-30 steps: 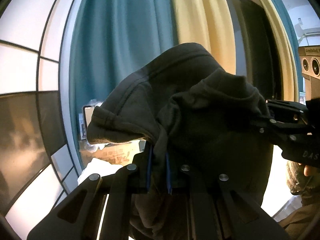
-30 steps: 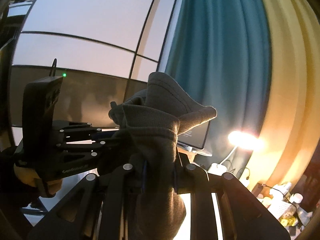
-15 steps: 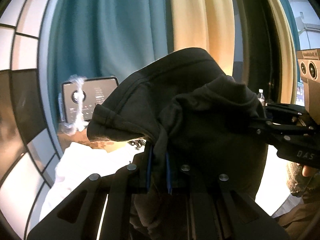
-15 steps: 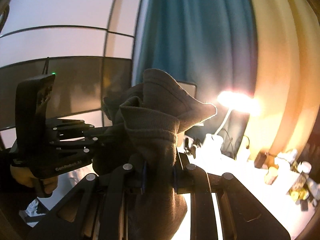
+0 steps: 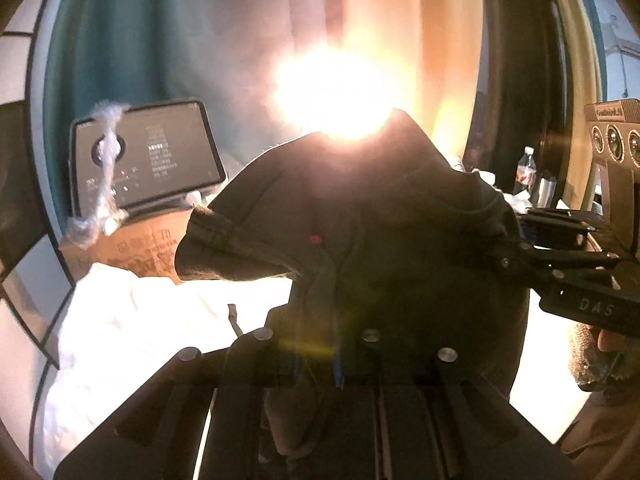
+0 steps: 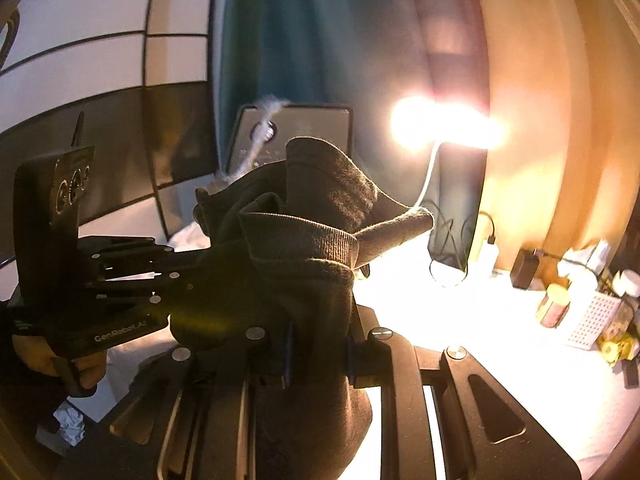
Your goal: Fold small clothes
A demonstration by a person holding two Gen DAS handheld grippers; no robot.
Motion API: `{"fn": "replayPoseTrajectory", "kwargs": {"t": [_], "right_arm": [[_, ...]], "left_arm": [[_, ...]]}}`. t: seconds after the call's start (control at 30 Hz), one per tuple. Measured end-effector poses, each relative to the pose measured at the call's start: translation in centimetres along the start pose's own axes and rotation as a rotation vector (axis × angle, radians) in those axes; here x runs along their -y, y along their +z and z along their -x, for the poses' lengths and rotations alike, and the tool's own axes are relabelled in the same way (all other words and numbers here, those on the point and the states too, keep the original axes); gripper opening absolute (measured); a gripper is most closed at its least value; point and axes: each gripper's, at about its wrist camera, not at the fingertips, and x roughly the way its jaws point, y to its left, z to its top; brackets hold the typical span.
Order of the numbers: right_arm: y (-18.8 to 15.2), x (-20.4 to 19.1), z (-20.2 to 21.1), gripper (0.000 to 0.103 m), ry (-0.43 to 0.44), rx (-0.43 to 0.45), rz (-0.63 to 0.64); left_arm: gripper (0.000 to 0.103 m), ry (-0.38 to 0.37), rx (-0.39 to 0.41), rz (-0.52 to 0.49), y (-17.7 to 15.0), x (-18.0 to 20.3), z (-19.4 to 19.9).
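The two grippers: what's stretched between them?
A dark garment, pinched at one end by the left gripper and at the other by the right gripper. The right wrist view shows it best.

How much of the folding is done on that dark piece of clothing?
Not much is finished. The dark grey knit garment with ribbed cuffs is picked up, bunched in the air, with no neat fold visible. The left gripper and right gripper each pinch part of it. Left: laying it flat on the white-covered table and folding.

black claws, silver screws
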Motion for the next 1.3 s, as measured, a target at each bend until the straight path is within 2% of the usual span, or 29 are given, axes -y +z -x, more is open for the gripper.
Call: {"fn": "replayPoseTrajectory", "kwargs": {"t": [0.43, 0.8, 1.13, 1.23, 1.3], "right_arm": [[-1.4, 3.6, -6.3, 0.020, 0.037, -0.112, -0.073], [-3.4, 5.7, -11.8, 0.020, 0.055, -0.213, -0.147], [-6.0, 7.5, -16.2, 0.021, 0.047, -0.324, -0.222], [-6.7, 8.3, -17.1, 0.028, 0.044, -0.356, -0.245], [-7.0, 9.3, -17.6, 0.045, 0.018, -0.367, -0.283]], "left_arm": [[0.010, 0.008, -0.137, 0.023, -1.2, -1.1, -6.6], [0.010, 0.021, -0.233, 0.015, -2.4, -2.1, -10.6], [0.010, 0.041, -0.344, 0.058, -4.1, -3.9, -14.0], [0.010, 0.041, -0.385, 0.076, -4.7, -4.6, -14.8], [0.010, 0.052, -0.397, 0.090, -4.8, -5.1, -15.1]]}}
